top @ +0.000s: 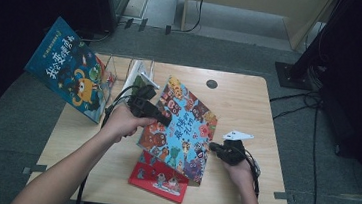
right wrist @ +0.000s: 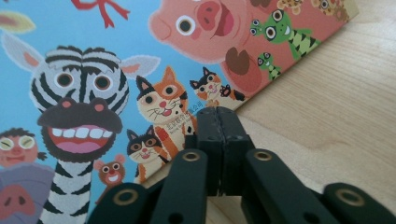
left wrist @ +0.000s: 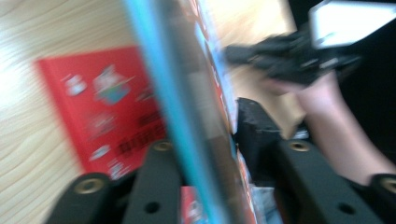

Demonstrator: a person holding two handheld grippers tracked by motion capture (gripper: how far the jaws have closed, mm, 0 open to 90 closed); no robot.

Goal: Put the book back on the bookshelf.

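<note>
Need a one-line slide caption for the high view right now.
Left gripper clamps the animal picture book's left edge, right gripper shut at its right edge, red book beneath.

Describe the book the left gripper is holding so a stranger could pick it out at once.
On the wooden table, find the middle book, the blue animal book, pinched at its edge by the left gripper. Unlike the flat red book beneath, its cover is crowded with cartoon animals.

Open tabletop (top: 250,96) right of and behind the animal book (top: 182,127); bare wood along the near-left edge too. Blocked at centre by that book, lifted on its left edge, with a red book (top: 159,178) underneath. Crowded far-left corner: wire rack (top: 131,72), leaning blue book (top: 69,66).
</note>
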